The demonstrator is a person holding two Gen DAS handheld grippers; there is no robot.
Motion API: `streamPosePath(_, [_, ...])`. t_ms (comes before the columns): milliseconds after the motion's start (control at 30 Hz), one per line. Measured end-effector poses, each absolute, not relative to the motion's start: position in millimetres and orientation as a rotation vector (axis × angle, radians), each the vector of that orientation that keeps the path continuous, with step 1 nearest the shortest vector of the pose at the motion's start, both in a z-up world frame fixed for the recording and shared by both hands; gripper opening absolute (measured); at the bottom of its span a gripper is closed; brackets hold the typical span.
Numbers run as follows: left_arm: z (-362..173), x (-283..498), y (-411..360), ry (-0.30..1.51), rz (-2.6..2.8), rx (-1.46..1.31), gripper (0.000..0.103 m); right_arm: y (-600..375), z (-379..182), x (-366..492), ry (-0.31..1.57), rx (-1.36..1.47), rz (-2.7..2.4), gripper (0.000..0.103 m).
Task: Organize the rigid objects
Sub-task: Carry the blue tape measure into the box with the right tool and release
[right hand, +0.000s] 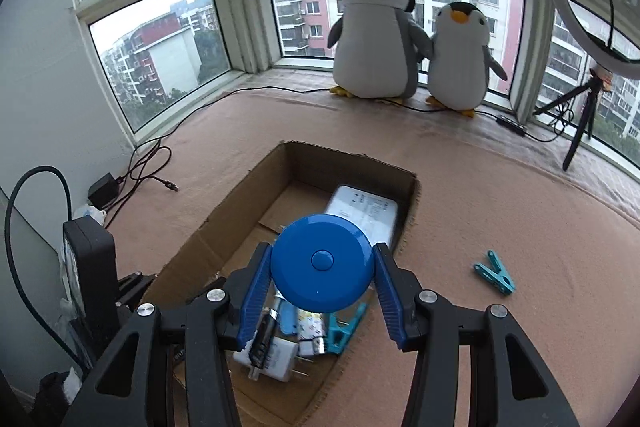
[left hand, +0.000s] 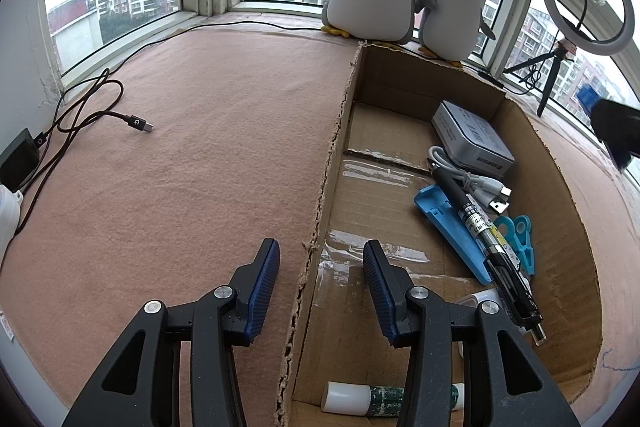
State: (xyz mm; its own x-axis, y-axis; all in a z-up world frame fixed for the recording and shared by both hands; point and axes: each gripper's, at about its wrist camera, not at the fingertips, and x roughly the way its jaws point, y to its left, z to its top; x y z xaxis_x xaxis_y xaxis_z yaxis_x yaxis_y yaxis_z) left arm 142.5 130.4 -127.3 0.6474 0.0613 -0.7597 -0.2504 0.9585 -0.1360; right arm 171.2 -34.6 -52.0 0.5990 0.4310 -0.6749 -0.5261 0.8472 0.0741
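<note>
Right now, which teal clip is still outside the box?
The clip lying alone on the pink cloth, right of the box. The other clip is already inside the box, among the other items.

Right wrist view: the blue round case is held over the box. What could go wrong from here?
1. The right gripper holds the smooth blue round case only by its curved rim, so it might slip or twist out.
2. Dropped from here, it would likely land on the pen and charger plug crowded at the near end of the box, and could roll.
3. One teal clip lies outside on the cloth and could be forgotten.
</note>
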Motion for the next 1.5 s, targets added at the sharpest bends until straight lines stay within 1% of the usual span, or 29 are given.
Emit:
streamPosePath(333, [-128,141,129,0.85,0.178,-0.239,0.047,18,-70,200,0.824,-0.14,0.601,0.046])
streamPosePath(533, [-128,142,127,0.849,0.177,-0.24,0.047,29,-84,216,0.877,-0.146,0.602,0.046])
streamPosePath(900, [-128,142,127,0.848,0.179,-0.239,0.047,40,-94,222,0.898,-0.166,0.589,0.046])
streamPosePath(933, [-128,142,127,0.848,0.178,-0.239,0.047,41,-95,223,0.902,-0.171,0.586,0.047])
streamPosePath(1000, [-128,142,127,0.848,0.179,-0.239,0.047,43,-99,226,0.937,-0.177,0.603,0.053])
streamPosePath(1500, [-128,142,127,0.847,0.18,-0.238,0.047,25,-83,215,0.897,-0.124,0.615,0.054])
